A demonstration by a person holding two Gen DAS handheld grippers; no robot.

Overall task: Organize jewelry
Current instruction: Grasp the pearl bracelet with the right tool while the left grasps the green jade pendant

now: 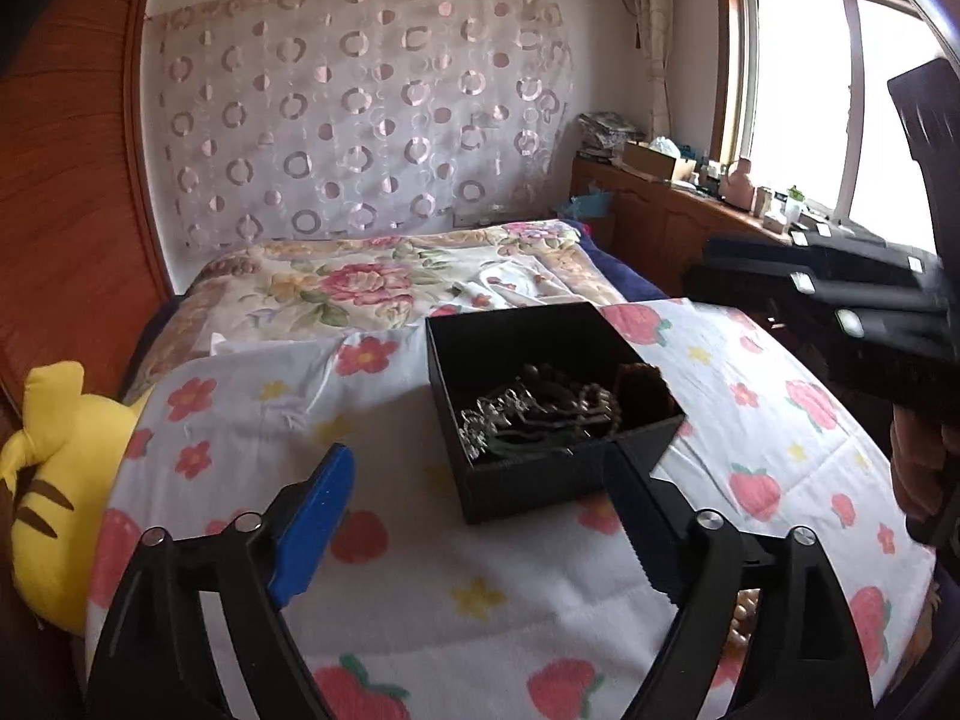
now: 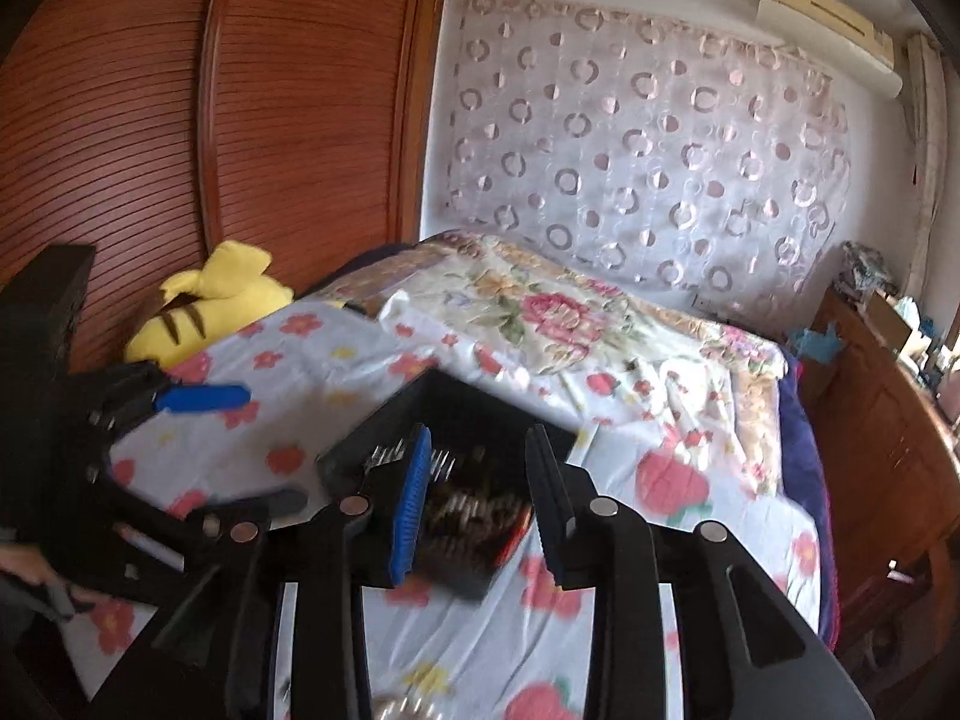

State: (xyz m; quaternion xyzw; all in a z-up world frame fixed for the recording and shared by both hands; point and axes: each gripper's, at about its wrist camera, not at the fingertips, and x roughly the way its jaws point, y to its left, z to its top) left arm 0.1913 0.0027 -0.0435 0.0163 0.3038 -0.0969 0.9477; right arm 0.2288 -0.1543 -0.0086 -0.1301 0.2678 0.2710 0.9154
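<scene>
A black open box sits on the strawberry-print blanket. It holds a silver piece, bead strings and a brown item. My left gripper is open and empty, just short of the box's near left corner. In the right wrist view the box lies under my right gripper, which is open and empty above the beads. The left gripper also shows there at the left. A pearl string lies on the blanket behind the left gripper's right finger.
A yellow plush toy lies at the left by the wooden wardrobe. A floral quilt covers the far bed. A wooden cabinet with clutter stands under the window on the right.
</scene>
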